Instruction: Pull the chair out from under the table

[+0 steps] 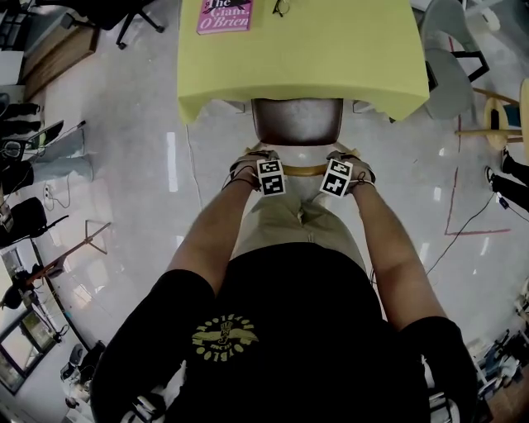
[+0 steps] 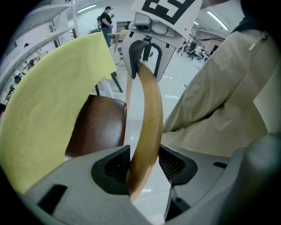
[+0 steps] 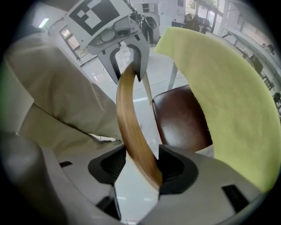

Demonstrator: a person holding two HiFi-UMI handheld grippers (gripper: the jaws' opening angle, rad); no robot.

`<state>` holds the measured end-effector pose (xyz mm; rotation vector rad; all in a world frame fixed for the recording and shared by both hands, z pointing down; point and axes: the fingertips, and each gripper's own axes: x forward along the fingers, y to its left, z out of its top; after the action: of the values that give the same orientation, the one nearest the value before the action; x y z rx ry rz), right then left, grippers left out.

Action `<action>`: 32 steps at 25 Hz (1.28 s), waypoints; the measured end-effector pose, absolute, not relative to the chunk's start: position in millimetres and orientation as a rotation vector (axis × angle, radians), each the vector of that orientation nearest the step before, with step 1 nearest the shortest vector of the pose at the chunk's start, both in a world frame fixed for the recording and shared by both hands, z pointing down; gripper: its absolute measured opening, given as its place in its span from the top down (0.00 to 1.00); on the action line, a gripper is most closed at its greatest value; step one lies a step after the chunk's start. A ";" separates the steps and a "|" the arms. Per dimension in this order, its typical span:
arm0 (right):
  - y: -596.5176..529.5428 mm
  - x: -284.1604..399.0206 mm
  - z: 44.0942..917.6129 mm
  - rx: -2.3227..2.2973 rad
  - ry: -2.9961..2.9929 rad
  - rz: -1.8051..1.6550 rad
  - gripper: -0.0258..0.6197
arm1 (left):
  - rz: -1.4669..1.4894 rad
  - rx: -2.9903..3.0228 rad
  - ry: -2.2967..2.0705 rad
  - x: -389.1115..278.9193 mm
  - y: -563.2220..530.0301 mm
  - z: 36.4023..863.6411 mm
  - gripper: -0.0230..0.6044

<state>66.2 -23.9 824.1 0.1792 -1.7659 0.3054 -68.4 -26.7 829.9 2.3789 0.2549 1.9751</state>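
Left gripper: its two jaws are pressed against the chair's curved wooden backrest rail, one dark pad on each face of the wood, with no gap showing. In the head view this gripper sits at the left end of the rail.
Right gripper: it pinches the same rail the same way, the jaws narrowed onto the wood. In the head view it sits at the right end of the rail.
Each gripper seen by the other: the rail arcs away from the near jaws to the opposite gripper, which clamps its far end under a black-and-white marker cube.
Backrest rail: a light brown bent strip between the two grippers, just in front of the person's beige trousers.
Chair: straight ahead of the person, facing the table. Its brown padded seat shows between the rail and the table edge; the front of the seat is hidden under the overhanging cloth.
Table: covered by a pale yellow tablecloth that hangs over the edge above the seat.
On the table: a pink book at the far left and a pair of glasses beside it.
Floor: glossy pale grey.
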 end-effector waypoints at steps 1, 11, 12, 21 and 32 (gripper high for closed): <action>-19.3 67.7 823.7 0.174 -1.772 0.306 0.63 | 1.974 2.376 0.255 -67.0 -21.0 829.7 0.65; 33.1 68.7 820.2 0.150 -1.796 0.330 0.63 | 1.972 2.351 0.252 -65.6 31.5 828.9 0.65; 37.7 68.4 819.9 0.147 -1.797 0.329 0.63 | 1.969 2.351 0.252 -65.8 36.4 829.6 0.65; 66.6 73.3 816.8 0.124 -1.825 0.305 0.63 | 2.003 2.338 0.230 -62.0 66.1 824.7 0.66; 122.3 76.4 815.8 0.092 -1.834 0.264 0.63 | 2.019 2.319 0.166 -59.4 126.0 824.3 0.66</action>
<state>76.4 122.3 815.8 0.0918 -1.8338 0.2638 -59.4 126.0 824.3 2.3195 0.1656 2.0193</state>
